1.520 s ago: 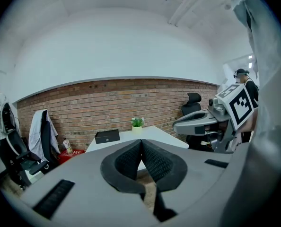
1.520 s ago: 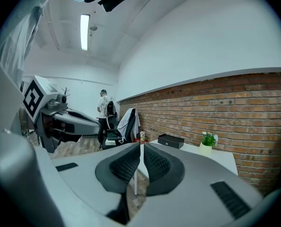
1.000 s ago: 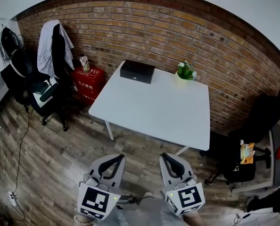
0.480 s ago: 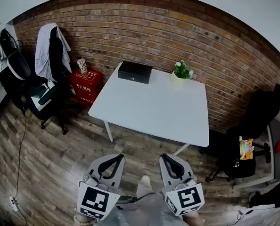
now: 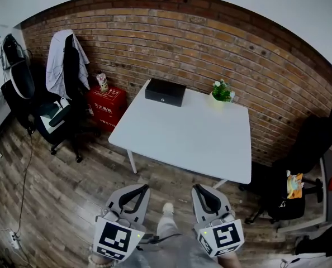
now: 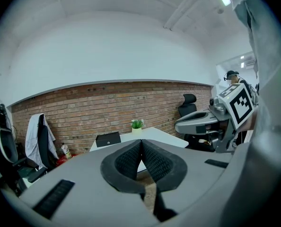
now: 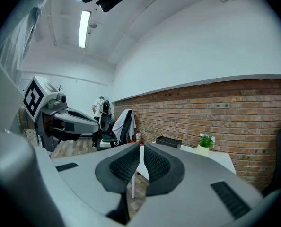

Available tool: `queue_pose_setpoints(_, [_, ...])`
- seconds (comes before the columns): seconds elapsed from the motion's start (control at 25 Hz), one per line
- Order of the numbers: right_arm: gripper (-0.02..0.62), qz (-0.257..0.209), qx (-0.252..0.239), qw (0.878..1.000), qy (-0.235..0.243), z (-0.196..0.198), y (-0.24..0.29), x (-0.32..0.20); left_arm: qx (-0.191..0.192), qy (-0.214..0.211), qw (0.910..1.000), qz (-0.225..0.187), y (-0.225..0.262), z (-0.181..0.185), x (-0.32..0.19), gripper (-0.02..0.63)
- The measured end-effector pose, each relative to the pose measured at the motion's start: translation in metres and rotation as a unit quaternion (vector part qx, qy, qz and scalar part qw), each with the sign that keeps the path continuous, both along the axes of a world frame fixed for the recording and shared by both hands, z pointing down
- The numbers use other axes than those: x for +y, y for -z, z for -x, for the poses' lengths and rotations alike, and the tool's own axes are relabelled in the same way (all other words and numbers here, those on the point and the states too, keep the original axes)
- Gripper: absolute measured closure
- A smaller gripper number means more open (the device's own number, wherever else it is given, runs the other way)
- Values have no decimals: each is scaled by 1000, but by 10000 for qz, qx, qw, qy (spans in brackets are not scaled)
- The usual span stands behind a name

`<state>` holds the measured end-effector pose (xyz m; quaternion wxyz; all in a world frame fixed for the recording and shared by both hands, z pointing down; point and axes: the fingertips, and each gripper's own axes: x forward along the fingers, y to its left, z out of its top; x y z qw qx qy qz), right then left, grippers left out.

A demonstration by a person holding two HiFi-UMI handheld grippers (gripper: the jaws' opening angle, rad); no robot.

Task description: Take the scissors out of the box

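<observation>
A closed black box [image 5: 165,92] lies at the far left corner of the white table [image 5: 188,133], well ahead of me. No scissors show in any view. My left gripper [image 5: 140,188] and right gripper [image 5: 197,187] are held side by side over the wooden floor, short of the table's near edge. Both are shut with nothing between their pads. In the left gripper view the left gripper [image 6: 141,142] points at the table, with the box [image 6: 108,139] behind it. The right gripper view shows the right gripper [image 7: 141,147] with the box [image 7: 168,141] to its right.
A small potted plant [image 5: 222,91] stands on the table near the brick wall. A red crate [image 5: 107,101] and a chair draped with a white jacket [image 5: 63,66] stand left of the table. A black office chair [image 5: 300,166] is at the right. A cable [image 5: 24,177] trails across the floor.
The view has shifted a little, and the table and box now sit slightly lower in it. A shoe has come forward between the grippers. Both grippers stay shut in the same pose.
</observation>
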<state>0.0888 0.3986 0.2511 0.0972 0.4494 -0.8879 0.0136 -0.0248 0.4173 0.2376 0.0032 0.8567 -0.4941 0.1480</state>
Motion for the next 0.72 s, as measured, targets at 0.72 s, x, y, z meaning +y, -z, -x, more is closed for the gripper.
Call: queue_pose_setpoints(0.72, [543, 131, 5, 9995, 294, 15, -15, -117, -15, 143, 9999, 27, -7, 7, -115, 591])
